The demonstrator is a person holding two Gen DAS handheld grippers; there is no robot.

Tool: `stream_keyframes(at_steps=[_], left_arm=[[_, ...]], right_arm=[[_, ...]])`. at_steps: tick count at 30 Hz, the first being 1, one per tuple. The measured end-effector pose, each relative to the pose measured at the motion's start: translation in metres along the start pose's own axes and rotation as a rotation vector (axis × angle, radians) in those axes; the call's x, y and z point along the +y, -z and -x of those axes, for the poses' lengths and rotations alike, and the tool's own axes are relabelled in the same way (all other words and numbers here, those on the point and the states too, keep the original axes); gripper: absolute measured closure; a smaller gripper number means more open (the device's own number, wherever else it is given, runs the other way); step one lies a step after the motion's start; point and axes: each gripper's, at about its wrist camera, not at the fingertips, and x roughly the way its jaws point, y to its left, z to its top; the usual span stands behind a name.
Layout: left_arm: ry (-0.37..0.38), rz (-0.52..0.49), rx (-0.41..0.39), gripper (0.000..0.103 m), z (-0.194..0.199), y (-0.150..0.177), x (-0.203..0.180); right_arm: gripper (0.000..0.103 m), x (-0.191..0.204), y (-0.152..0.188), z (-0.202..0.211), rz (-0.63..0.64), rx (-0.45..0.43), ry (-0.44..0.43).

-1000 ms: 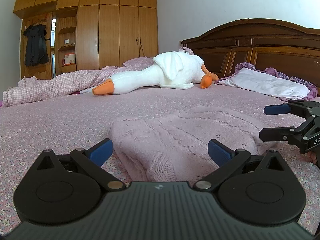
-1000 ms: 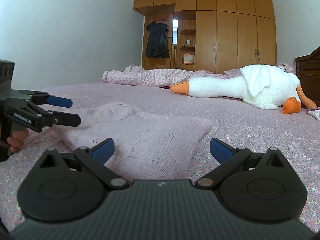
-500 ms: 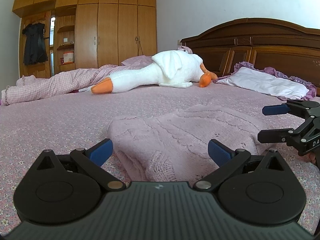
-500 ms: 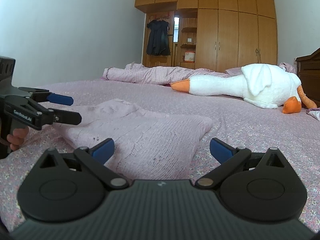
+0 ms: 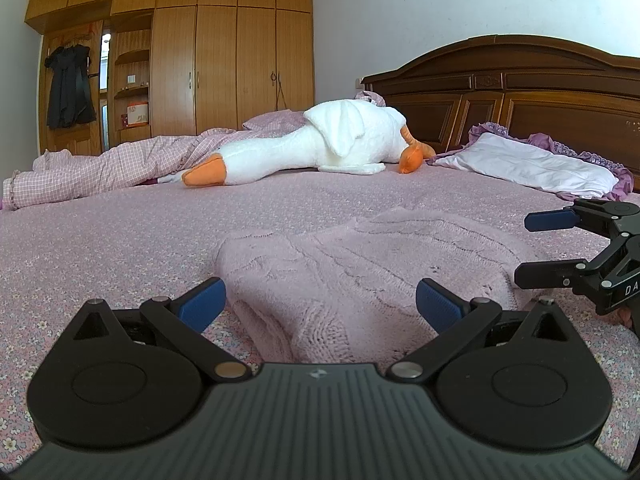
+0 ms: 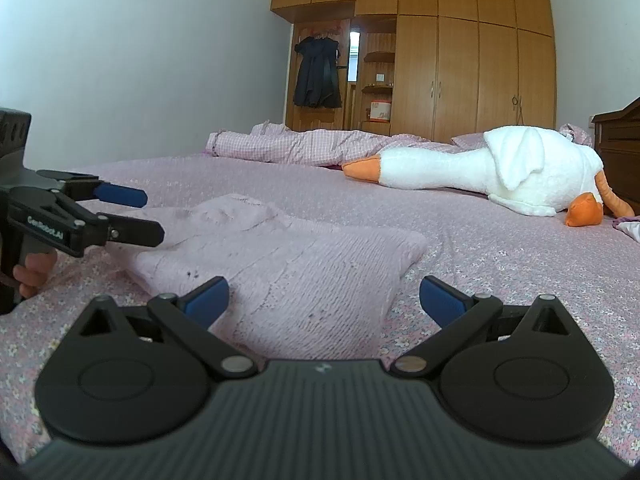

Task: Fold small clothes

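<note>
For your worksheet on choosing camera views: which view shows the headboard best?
The left wrist view. The headboard spans the far right there, its curved top and carved panels clear behind the pillow. The right wrist view catches only a dark corner at the right edge, behind the goose.

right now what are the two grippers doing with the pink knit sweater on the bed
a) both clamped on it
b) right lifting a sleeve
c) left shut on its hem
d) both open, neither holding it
d: the left gripper and right gripper both stand open with nothing between the fingers, and the pink knit sweater lies flat on the bed.
</note>
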Motion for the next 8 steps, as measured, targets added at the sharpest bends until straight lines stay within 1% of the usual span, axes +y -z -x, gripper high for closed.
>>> stream_keyframes(at_steps=[8], left_arm=[[0.002,0.000,-0.007,0.000,-0.0001,0.0013,0.0009]], right_arm=[[0.000,-0.0014,0.0002,-0.0014,0.000,0.005,0.000]])
